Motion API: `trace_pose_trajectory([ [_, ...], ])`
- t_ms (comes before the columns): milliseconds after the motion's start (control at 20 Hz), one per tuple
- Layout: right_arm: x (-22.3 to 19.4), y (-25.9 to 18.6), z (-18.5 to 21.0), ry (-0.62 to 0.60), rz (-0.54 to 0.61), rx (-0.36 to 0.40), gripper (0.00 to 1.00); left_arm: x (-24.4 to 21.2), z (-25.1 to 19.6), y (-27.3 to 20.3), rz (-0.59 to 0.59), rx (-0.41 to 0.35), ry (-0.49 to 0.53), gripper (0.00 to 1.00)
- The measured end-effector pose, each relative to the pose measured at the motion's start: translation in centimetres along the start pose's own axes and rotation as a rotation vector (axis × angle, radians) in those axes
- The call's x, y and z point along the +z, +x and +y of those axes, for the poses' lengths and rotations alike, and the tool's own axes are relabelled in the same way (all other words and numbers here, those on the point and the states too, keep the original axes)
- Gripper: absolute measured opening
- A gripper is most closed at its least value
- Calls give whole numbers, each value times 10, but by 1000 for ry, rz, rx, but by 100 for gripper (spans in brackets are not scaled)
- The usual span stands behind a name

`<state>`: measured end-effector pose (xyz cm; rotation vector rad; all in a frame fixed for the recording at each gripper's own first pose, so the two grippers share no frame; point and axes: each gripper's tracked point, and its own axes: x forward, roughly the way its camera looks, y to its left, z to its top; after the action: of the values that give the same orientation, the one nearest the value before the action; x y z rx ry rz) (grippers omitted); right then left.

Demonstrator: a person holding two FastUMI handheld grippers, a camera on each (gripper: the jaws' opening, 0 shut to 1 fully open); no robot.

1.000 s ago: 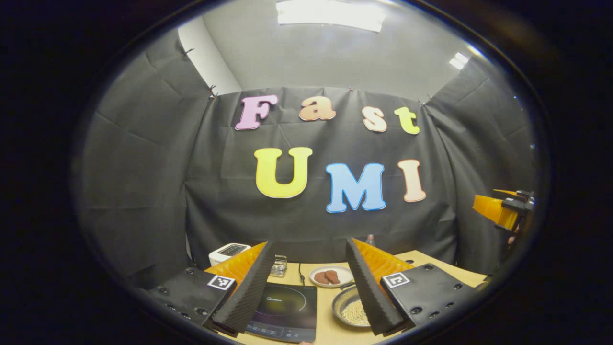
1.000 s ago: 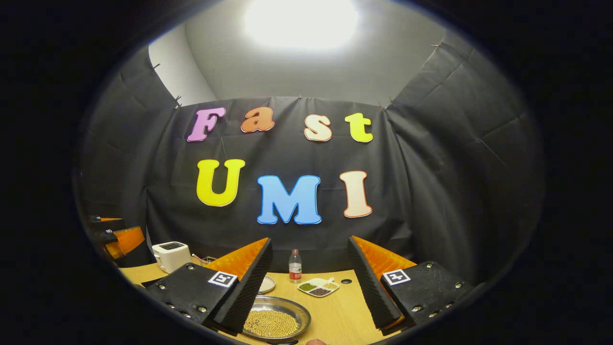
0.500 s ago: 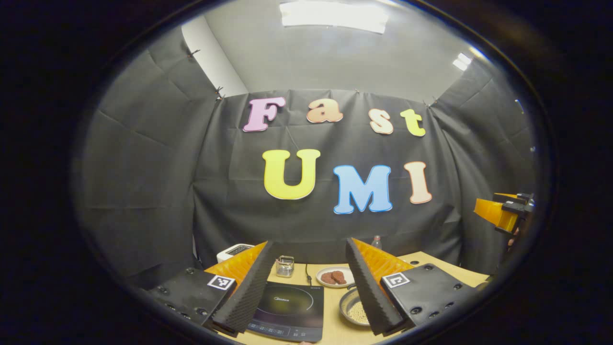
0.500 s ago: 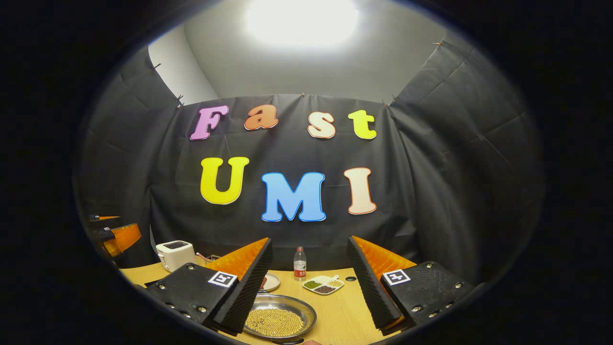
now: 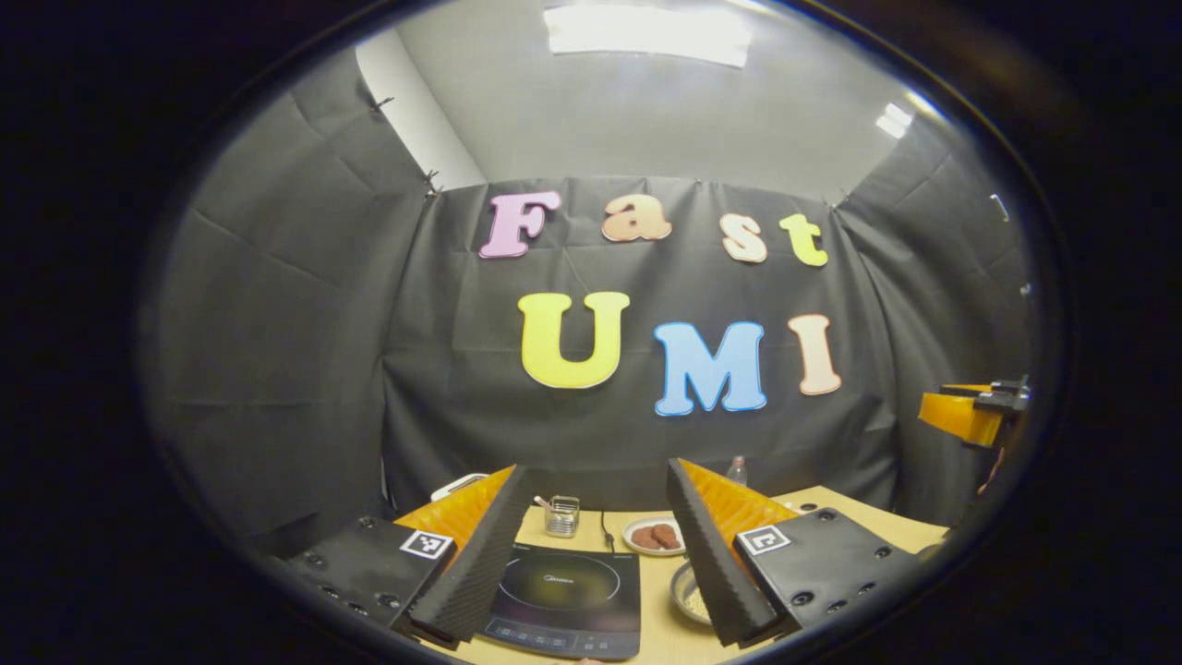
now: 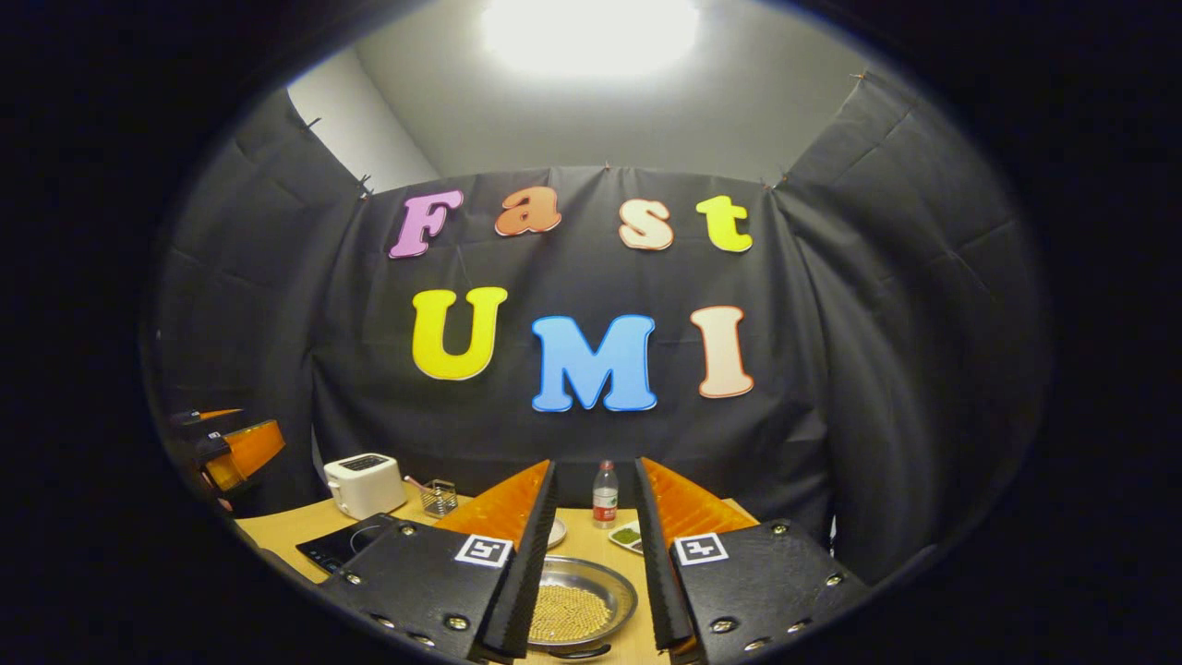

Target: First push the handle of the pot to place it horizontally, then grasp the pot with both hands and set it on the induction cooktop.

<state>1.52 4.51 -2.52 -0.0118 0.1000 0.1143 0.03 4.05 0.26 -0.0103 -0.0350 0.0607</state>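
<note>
Right gripper view has the pot (image 6: pixel 580 610), a shallow metal pan of pale beans, low at 6 o'clock on the desk (image 6: pixel 277 526), seen through the gap between the right gripper (image 6: pixel 594 605) fingers, which stand narrowed but apart, gripping nothing and clear of the pan. At 12 o'clock from the pot stands a bottle (image 6: pixel 605 494); a toaster (image 6: pixel 366 484) sits at 10 o'clock.

Left gripper view shows the left gripper (image 5: pixel 591 591) spread wide and empty, the induction cooktop (image 5: pixel 568 596) lying between its fingers. The pot (image 5: pixel 689 596) peeks out at 3 o'clock of the cooktop, beside the right-hand finger. A plate (image 5: pixel 654 536) of brown food lies at 12 o'clock from the pot.
</note>
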Motion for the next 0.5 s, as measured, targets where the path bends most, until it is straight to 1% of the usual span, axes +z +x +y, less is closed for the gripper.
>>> trace_pose_trajectory([
  [50, 5, -2, 1, 13, 5, -6, 19, 1, 4, 1, -3, 1, 0, 93],
  [100, 4, 0, 10, 32, 14, 13, 10, 0, 9, 1, -5, 5, 3, 93],
  [150, 0, 0, 21, 40, 26, 34, 11, 1, 14, 0, -9, 6, 5, 93],
  [200, -4, -7, 19, 25, 31, 0, 11, 1, 18, 2, -11, 6, 5, 93],
  [250, -1, 6, 20, 35, 32, 36, 4, 1, 23, 2, -10, 6, 8, 96],
  [350, -15, 3, 42, 47, 66, 63, 4, -2, 34, 5, -6, 4, 17, 96],
  [450, -31, 2, 58, 29, 111, 96, 4, -4, 42, 5, -6, -8, 18, 96],
  [500, -41, 1, 67, 18, 139, 117, 4, -3, 46, 4, -14, -17, 18, 98],
])
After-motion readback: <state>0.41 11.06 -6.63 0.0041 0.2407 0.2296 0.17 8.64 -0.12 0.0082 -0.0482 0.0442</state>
